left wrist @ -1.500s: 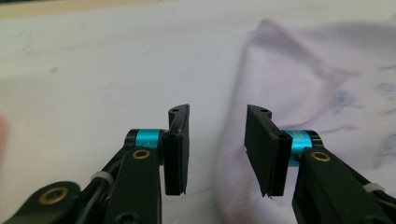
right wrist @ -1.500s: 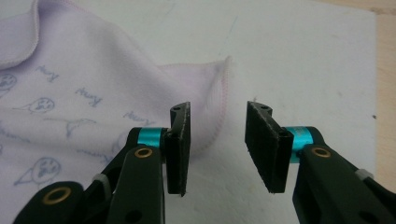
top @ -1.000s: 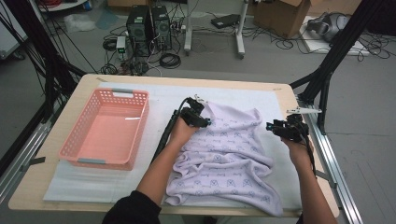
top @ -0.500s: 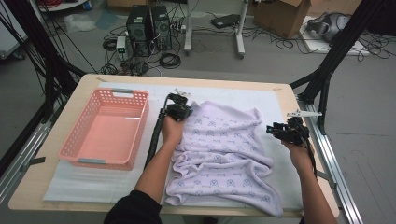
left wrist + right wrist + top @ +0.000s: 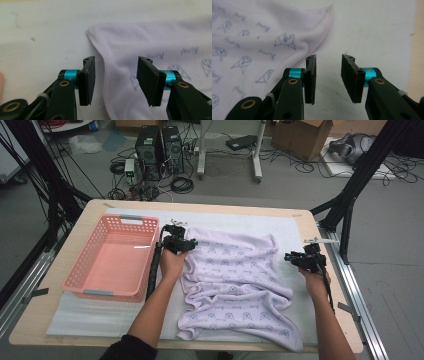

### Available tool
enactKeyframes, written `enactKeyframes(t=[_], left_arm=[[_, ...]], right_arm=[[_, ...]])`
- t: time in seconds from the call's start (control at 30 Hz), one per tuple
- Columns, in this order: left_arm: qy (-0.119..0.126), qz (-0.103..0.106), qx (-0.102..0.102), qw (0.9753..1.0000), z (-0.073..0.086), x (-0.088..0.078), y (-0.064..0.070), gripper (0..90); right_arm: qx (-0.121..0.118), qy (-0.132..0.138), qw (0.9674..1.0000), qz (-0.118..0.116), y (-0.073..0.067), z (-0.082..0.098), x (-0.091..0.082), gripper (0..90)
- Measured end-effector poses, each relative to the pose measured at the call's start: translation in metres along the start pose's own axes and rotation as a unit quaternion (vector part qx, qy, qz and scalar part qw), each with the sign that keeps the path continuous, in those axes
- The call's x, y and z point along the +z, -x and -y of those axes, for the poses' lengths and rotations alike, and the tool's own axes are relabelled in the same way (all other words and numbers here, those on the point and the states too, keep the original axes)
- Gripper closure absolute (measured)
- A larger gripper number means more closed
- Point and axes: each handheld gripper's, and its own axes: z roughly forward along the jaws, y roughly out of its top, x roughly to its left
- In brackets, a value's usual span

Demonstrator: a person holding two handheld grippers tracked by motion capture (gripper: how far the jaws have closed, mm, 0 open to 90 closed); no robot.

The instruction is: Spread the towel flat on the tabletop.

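Note:
A lilac printed towel lies rumpled on the white mat. My left gripper is at the towel's far left corner. In the left gripper view its jaws have just been opening. The left gripper now stands open with the towel's hem lying loose between the pads. My right gripper hovers over bare mat just off the towel's right edge. Its jaws have just been closing a little, and the right gripper is still open with nothing between them. The towel lies to the left of its left jaw.
A pink plastic basket sits on the left of the table, close beside my left forearm. The white mat covers most of the wooden table. Black frame legs and cables stand on the floor beyond.
My left hand has moved left along the towel's far edge, taking that corner with it toward the basket. The right hand has sunk a little beside the towel's right edge.

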Motion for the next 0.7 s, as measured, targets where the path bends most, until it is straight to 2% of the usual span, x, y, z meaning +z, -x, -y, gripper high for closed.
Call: enactKeyframes(t=[0.07, 0.1, 0.17, 0.23, 0.27, 0.33, 0.37, 0.43, 0.47, 0.5, 0.53, 0.6, 0.63, 0.67, 0.7], left_arm=[[-0.008, 0.012, 0.007, 0.9999, 0.004, 0.001, 0.003, 49.1], [-0.010, 0.009, 0.016, 0.9998, 0.006, 0.002, 0.004, 51.1], [-0.022, 0.002, 0.033, 0.9992, 0.010, 0.003, 0.004, 71.2], [-0.018, -0.009, 0.008, 0.9998, 0.011, 0.001, 0.000, 82.3], [-0.017, -0.015, 0.000, 0.9997, 0.011, 0.000, -0.002, 82.8], [-0.011, -0.040, -0.013, 0.9991, 0.012, -0.003, -0.005, 83.4], [-0.012, -0.044, -0.019, 0.9988, 0.014, -0.004, -0.007, 83.5], [-0.013, -0.048, -0.026, 0.9984, 0.015, -0.005, -0.008, 83.3], [-0.011, -0.051, -0.023, 0.9984, 0.015, -0.006, -0.008, 83.0], [-0.011, -0.051, -0.023, 0.9984, 0.015, -0.006, -0.007, 82.6], [-0.008, -0.049, -0.028, 0.9984, 0.016, -0.007, -0.008, 82.1], [-0.003, -0.040, -0.035, 0.9986, 0.018, -0.008, -0.010, 78.8], [-0.001, -0.037, -0.035, 0.9987, 0.019, -0.009, -0.011, 76.6], [0.005, -0.032, -0.036, 0.9988, 0.020, -0.009, -0.012, 72.6], [0.004, -0.027, -0.035, 0.9990, 0.022, -0.008, -0.013, 69.2]], right_arm=[[0.002, -0.003, 0.9998, -0.019, -0.005, 0.001, 0.011, 63.4], [0.007, 0.002, 0.9996, -0.028, -0.008, 0.001, 0.015, 62.8], [0.009, 0.003, 0.9994, -0.033, -0.014, 0.000, 0.021, 61.5], [0.006, 0.003, 0.9995, -0.032, -0.020, -0.002, 0.025, 60.8], [0.005, 0.001, 0.9994, -0.033, -0.022, -0.003, 0.027, 59.9], [-0.004, -0.002, 0.9995, -0.030, -0.028, -0.006, 0.030, 63.0], [-0.010, -0.004, 0.9996, -0.027, -0.032, -0.006, 0.032, 66.7], [-0.038, -0.012, 0.9990, -0.022, -0.039, -0.008, 0.034, 86.0], [-0.053, -0.018, 0.9980, -0.032, -0.044, -0.009, 0.035, 87.7], [-0.067, -0.021, 0.9973, -0.023, -0.046, -0.010, 0.035, 88.1], [-0.071, -0.024, 0.9969, -0.024, -0.046, -0.010, 0.034, 88.2], [-0.057, -0.021, 0.9981, -0.014, -0.041, -0.011, 0.029, 88.0], [-0.038, -0.010, 0.9991, -0.013, -0.036, -0.010, 0.026, 86.7], [-0.022, 0.002, 0.9997, -0.014, -0.032, -0.010, 0.023, 82.3], [-0.007, 0.009, 0.9997, -0.022, -0.028, -0.010, 0.021, 71.7]])
